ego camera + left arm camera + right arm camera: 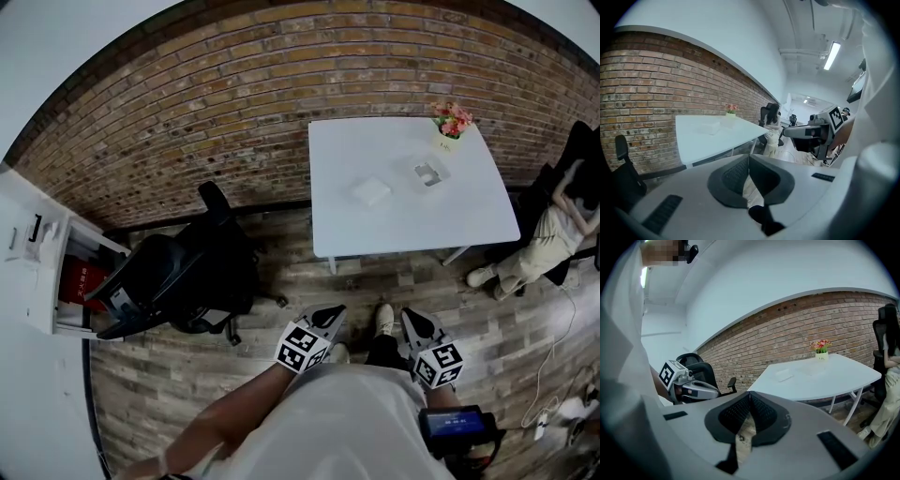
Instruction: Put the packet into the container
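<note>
Closest in, at 6 o'clock of the head view: left gripper point(330, 312) and right gripper point(412, 320), both pressed closed on nothing, aimed toward 12 o'clock over the wood-plank floor point(525, 319). Same in each gripper view: tips meeting, only floor showing behind.

Farther off, at 1 o'clock: square white table point(412, 234), well apart from both grippers. At 9 to 10 o'clock: black office chair point(178, 272), off to the side of the way to the table. At 3 o'clock: seated person point(548, 239), just beside the table's right edge.

On the table top: flat white square packet point(370, 191), lying near the middle, untouched. At its 2 o'clock: small clear square container point(429, 172), near but apart. Beyond that, toward 1 o'clock: small pot of pink flowers point(450, 127) at the far corner.

By the look of it, not yet begun: approach, opening, pick and drop all ahead.

Risks, as a judgement only:
- Could bump the table or crowd the seated person by coming in from the right.
- Could shove the packet across the smooth top instead of lifting it; thin and flat, with little edge to pinch.
- Could knock the light container aside, or into the flower pot, by arriving low from the packet's side.
- Could miss the container's small mouth by releasing off-centre; cannot tell from here whether the packet fits flat.
</note>
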{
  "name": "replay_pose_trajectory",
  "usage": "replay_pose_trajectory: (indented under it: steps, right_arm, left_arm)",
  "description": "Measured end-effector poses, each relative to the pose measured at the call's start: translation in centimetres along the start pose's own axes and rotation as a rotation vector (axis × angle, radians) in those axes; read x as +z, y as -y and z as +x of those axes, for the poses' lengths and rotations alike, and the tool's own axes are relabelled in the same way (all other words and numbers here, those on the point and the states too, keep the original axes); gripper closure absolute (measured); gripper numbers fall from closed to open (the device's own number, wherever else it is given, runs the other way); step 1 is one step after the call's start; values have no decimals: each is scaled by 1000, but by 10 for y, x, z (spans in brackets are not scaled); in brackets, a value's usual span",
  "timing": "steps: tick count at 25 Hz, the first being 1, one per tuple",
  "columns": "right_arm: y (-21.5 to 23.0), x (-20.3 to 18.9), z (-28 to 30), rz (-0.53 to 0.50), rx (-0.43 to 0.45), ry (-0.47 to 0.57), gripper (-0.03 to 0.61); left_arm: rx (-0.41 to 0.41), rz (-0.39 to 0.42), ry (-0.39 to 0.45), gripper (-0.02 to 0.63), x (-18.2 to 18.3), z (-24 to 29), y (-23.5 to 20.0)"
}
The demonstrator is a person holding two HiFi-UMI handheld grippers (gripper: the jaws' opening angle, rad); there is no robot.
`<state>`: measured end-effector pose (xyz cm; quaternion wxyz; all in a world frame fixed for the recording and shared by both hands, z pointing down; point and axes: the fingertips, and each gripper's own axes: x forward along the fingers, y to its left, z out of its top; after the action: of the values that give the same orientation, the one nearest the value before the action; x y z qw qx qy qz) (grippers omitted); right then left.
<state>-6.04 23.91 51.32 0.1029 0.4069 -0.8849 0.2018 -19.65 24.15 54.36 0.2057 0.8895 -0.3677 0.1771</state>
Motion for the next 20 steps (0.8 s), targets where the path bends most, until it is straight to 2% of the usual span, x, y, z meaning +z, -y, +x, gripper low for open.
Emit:
replay_pose_trajectory:
  steps: [20]
  right_arm:
    - [30,12,19,28,31,-25,568]
  left_arm:
    - [37,-17,-3,601,14,22,-8]
